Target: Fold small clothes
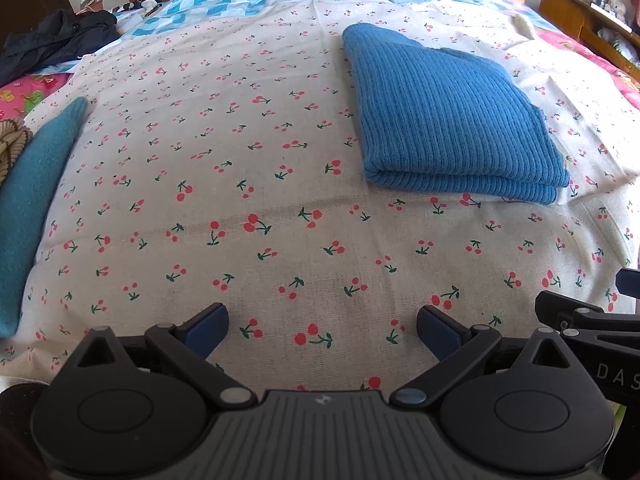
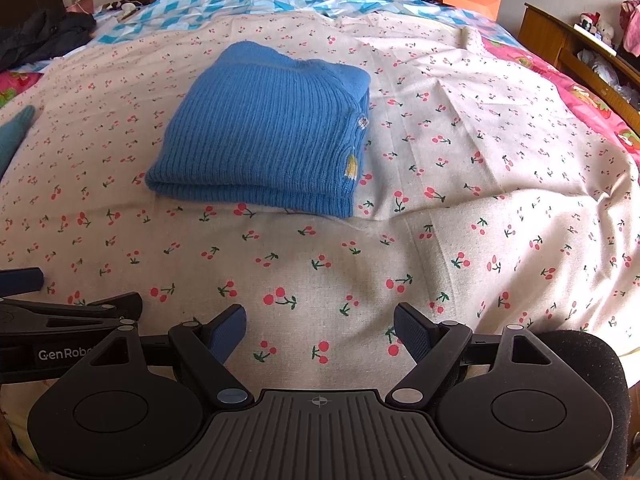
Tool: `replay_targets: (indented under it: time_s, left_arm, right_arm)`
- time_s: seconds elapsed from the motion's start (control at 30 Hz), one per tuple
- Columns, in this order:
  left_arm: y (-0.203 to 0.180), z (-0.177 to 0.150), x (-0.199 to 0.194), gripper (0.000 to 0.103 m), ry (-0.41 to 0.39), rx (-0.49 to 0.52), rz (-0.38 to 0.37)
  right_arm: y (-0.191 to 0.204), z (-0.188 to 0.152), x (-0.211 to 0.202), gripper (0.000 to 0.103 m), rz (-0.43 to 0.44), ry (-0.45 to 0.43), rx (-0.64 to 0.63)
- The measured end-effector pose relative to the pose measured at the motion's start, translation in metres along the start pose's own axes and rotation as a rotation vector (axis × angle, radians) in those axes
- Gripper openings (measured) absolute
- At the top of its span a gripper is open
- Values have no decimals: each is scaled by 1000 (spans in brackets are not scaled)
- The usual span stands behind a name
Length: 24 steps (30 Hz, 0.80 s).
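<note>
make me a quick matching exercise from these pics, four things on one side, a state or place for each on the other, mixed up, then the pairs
Things:
1. blue sweater
2. teal cloth
3. dark jacket
4. left gripper

States or places:
A. heaped at the bed's far left
B. open, holding nothing
C. folded on the cherry sheet
D. lying along the sheet's left edge

Pairs: 1-C, 2-D, 3-A, 4-B

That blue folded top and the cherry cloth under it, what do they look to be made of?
The blue folded top looks like a thick ribbed knit, probably wool or acrylic: raised lengthwise ribs, soft matte surface, bulky rounded fold edges. The cherry cloth looks like thin woven cotton or a blend: flat, matte, printed cherries, sharp creases.
</note>
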<state>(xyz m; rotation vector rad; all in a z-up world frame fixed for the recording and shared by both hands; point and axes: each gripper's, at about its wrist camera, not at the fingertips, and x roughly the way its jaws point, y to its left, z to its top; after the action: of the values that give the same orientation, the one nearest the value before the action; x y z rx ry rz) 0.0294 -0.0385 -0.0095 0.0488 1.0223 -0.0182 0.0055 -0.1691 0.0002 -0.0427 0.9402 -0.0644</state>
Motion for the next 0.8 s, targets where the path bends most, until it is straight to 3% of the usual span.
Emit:
replay_targets:
  time_s: [0.8]
  left_arm:
    - [-1, 0, -1, 103, -7, 8, 4]
  right_arm:
    - [0, 0, -3, 83, -5, -16, -1]
